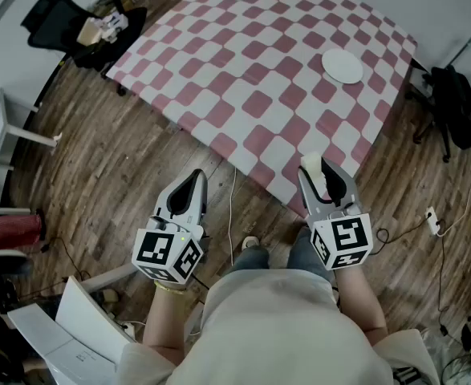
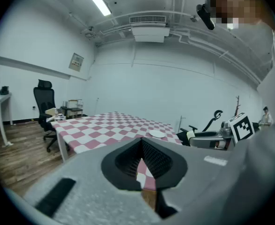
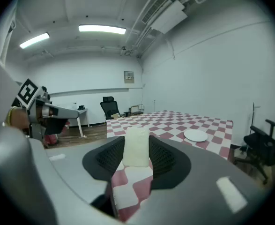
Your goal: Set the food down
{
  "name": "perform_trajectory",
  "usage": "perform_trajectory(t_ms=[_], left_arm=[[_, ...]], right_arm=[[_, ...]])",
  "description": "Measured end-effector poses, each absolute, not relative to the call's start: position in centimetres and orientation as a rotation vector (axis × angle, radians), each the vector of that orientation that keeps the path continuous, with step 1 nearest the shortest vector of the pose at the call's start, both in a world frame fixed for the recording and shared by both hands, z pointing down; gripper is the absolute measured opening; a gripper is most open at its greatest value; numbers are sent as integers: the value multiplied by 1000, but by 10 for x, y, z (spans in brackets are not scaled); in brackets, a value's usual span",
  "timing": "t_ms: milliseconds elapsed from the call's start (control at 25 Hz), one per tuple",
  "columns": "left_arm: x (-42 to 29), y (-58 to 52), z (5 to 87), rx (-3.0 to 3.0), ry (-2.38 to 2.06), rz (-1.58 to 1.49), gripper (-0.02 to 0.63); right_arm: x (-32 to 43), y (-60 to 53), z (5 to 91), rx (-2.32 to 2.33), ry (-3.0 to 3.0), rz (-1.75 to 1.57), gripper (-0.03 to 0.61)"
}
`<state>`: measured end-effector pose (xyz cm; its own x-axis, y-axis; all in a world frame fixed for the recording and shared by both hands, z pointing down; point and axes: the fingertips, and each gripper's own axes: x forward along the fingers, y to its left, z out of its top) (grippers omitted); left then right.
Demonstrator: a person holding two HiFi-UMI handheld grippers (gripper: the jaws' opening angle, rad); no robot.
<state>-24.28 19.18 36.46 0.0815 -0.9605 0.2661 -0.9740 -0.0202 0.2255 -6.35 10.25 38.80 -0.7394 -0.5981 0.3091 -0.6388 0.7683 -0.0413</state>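
A pale cream slab of food (image 3: 136,146) stands upright between the pads of my right gripper (image 3: 136,159), which is shut on it. From the head view the food (image 1: 310,166) hangs just over the near corner of the red-and-white checked table (image 1: 259,54). A white plate (image 1: 343,66) lies empty near the table's far right edge; it also shows as the plate (image 3: 196,135) ahead of the right jaws. My left gripper (image 1: 193,183) is held over the wooden floor short of the table, jaws together with nothing in them.
A black office chair (image 1: 54,18) and a small cart stand past the table's left corner. Another black chair (image 1: 458,107) is at the right. A white desk (image 1: 2,127) is on the left, papers (image 1: 66,327) at bottom left, a power strip (image 1: 432,221) and cables on the floor.
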Motion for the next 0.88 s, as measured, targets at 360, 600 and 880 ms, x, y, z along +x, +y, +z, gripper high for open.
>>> perform_trajectory(t_ms=[360,600,880], left_arm=[[-121,224,353,2293,-1738,184,0],[-26,309,366,2334,-1605,212,0],[31,390,376,2320,-1553,193,0]], right_arm=[[-19,220,379,1045,-2629,224,170],[53,321,379,1154,-2618,256,170],[104,399,377,1176,-2637,268,170]])
